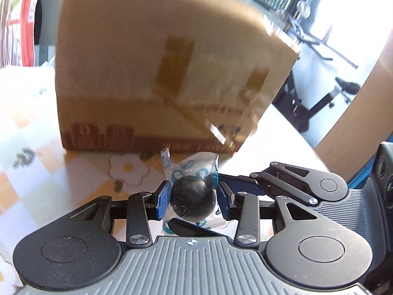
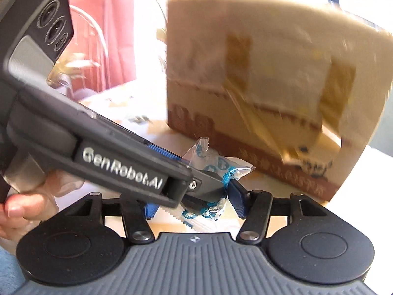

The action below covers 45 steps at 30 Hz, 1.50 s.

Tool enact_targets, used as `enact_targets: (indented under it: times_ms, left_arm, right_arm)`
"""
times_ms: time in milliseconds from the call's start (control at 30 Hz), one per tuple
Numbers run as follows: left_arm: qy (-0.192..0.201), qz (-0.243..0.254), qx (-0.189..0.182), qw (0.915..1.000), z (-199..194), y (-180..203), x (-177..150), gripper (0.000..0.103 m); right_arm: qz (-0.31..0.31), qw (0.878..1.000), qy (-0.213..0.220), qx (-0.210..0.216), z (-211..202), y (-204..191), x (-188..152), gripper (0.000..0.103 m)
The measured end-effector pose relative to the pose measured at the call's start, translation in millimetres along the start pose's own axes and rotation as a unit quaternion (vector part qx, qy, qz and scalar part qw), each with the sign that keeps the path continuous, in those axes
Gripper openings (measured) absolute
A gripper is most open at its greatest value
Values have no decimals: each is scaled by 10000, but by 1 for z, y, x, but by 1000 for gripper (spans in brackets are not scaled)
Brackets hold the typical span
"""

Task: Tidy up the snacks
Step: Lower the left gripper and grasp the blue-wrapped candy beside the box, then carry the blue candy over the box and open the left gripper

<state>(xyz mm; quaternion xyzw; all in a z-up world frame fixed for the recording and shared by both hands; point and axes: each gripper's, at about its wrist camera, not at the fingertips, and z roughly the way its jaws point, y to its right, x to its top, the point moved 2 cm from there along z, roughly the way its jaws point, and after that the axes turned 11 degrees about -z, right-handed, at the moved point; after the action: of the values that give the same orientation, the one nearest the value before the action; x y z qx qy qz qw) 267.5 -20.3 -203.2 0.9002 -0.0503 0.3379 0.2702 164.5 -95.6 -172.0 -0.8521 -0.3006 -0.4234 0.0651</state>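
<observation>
Nearest your lens, the left tongs (image 1: 194,196) are closed on a wrapped snack (image 1: 191,189), a dark ball in a clear wrapper with blue print, pinched between the blue pads. It sits low over the tabletop (image 1: 36,127), just in front of the cardboard box (image 1: 159,61). To the right, your right tongs (image 1: 245,179) reach in from the side toward the same wrapper. In the right wrist view their fingers stand a little apart on either side of the packet, and the left tool blocks the contact, so you probably are not gripping with them, though it is hard to say. You appear to be carrying one snack to the box; next, lift it over the rim before letting go. Your left hand (image 2: 17,209) holds its tool angled downward.
</observation>
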Motion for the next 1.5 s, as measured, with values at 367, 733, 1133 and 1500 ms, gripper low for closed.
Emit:
enact_targets:
  times_ms: [367,733,1133,1500]
  left_arm:
    - [851,425,-544,9940,-73,41,71,43]
    - [1474,792,-495,9847,-76,69,152,54]
    - [1580,102,-18,9874,-43,40,178,65]
    - [2389,785,1076,9619,-122,68,169,92]
  right_arm:
    - [-228,9941,966,-432,-56,19,79,59]
    - [-537,9900,1238,-417,-38,105,173,59]
    - [-225,9942,783,-695,9,157,164,57]
    - [656,9796,1393,-1288,-69,169,173,96]
